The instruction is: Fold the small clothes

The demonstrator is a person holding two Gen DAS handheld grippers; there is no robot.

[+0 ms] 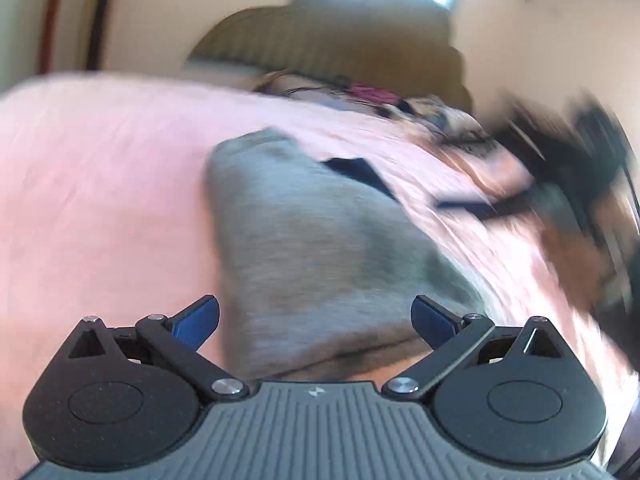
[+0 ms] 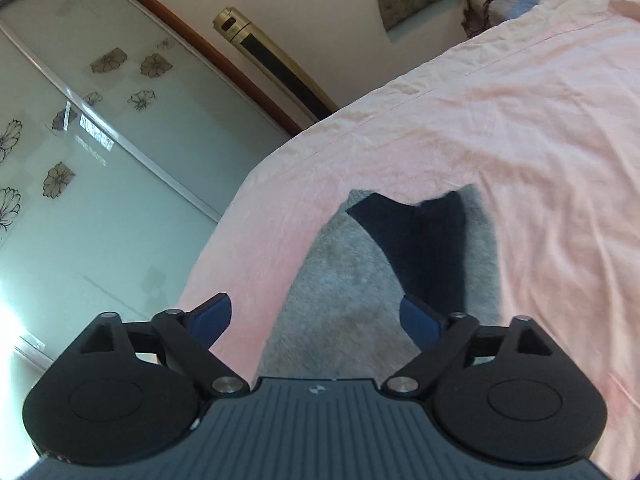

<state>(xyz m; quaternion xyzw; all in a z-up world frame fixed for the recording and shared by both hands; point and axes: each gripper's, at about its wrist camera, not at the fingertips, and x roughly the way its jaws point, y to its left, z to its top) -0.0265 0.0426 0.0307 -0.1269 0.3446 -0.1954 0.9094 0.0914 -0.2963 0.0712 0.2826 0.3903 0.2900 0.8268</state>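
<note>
- Left wrist view is showing the grey garment lying on the pink bedsheet, with a dark navy patch at its far end; the frame is blurring badly on the right.
- The left gripper is hovering over the garment's near edge, its blue pads spread wide and gripping nothing.
- In the right wrist view the right gripper is also gaping apart and empty, the grey garment and its navy patch lying ahead between its fingers.
- Judging by this, both grippers are lining up for a grasp; no fold is looking begun yet.
- The next move is calling for each gripper to lower onto an edge and pinch a single layer.
- Farther off, patterned pillows are resting below a headboard, and a floral glass wardrobe door is standing beside the bed.
</note>
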